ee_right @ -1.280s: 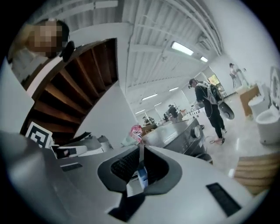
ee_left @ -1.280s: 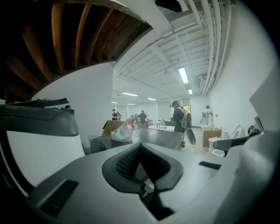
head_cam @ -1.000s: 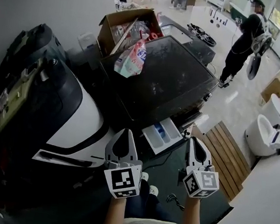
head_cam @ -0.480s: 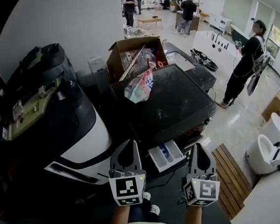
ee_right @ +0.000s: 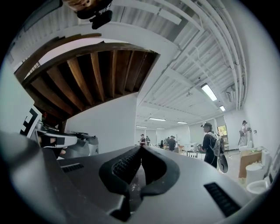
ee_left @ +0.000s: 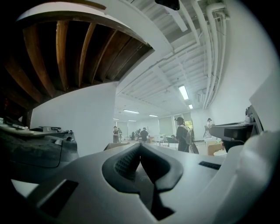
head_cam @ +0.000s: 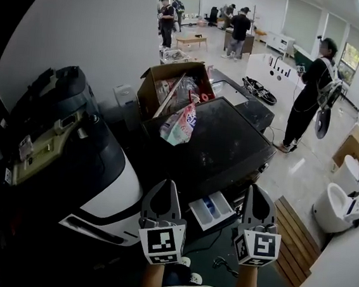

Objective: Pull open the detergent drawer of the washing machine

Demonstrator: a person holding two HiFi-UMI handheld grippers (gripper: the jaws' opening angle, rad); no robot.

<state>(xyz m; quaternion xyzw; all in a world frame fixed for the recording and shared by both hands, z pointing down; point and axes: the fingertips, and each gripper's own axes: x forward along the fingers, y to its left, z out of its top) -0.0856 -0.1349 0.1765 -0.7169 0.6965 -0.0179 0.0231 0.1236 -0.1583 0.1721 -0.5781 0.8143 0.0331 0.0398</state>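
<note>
A bulky rounded appliance (head_cam: 99,182) with a glossy black top and a smooth white flank filled the left of the head view. Beside it stood the washing machine (head_cam: 225,135), a dark box with a flat, dusty, reflective lid. To its right a slatted wooden platform (head_cam: 292,228) lay on the floor. An open cardboard box (head_cam: 173,85) of mixed packaging sat at the machine's far corner. A crinkled plastic pouch (head_cam: 179,124), pink and pale blue, leaned on the lid beside the box.

The left claw (head_cam: 165,184) and the right claw (head_cam: 259,189) were held up side by side, well apart, grey moulded shells with ribbed black pads. In the left gripper view the left claw (ee_left: 140,146) was clenched tip to tip on nothing. In the right gripper view the right claw (ee_right: 141,148) was likewise clenched and empty.

The detergent drawer (head_cam: 214,210), a shallow white plastic tray, stuck out of the machine's front between the two claws, touched by neither. It seemed to be split into compartments with a blue insert, though the detail was small.
</note>
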